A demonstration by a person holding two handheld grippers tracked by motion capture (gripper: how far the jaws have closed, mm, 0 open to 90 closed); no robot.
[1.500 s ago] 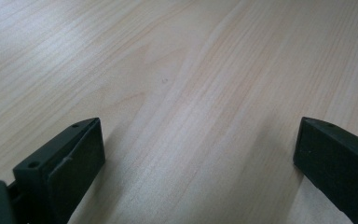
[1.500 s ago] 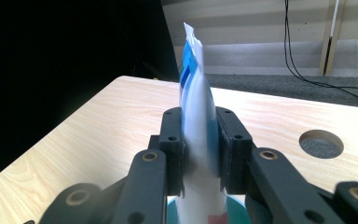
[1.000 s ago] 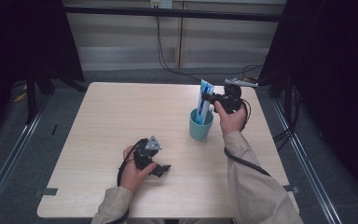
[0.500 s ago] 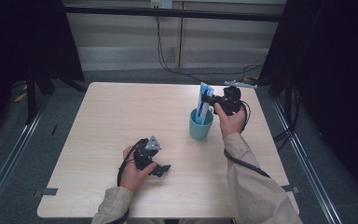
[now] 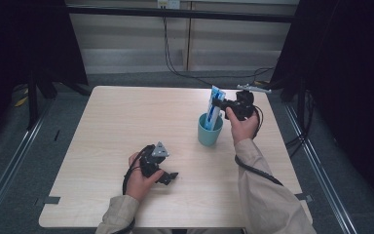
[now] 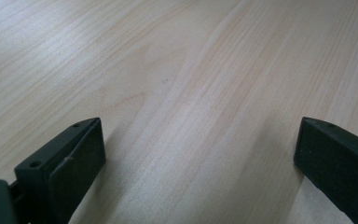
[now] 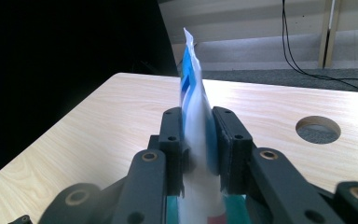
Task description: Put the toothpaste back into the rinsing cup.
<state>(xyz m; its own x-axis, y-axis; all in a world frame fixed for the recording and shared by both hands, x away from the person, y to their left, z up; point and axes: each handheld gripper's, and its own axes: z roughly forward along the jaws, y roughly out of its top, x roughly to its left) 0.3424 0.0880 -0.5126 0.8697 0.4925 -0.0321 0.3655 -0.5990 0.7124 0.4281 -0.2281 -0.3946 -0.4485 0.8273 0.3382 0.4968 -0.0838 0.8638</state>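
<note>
Wood table (image 5: 126, 122), dark curtains | right claw (image 7: 196, 140) clamps packet (image 7: 193, 88) | left claw (image 6: 196, 163) apart

A cup (image 5: 209, 132) stands right of centre on the surface (image 5: 126, 122), with a packet (image 5: 215, 106) upright in it. The right tongs (image 5: 220, 103) grip the packet from the right; the left tongs (image 5: 168, 178) rest at the near middle.

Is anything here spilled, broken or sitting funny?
Nothing stands out. The teal cup stands upright on the table, the right gripper pinches a blue-and-white tube above it, and the left gripper rests open on bare wood.
</note>
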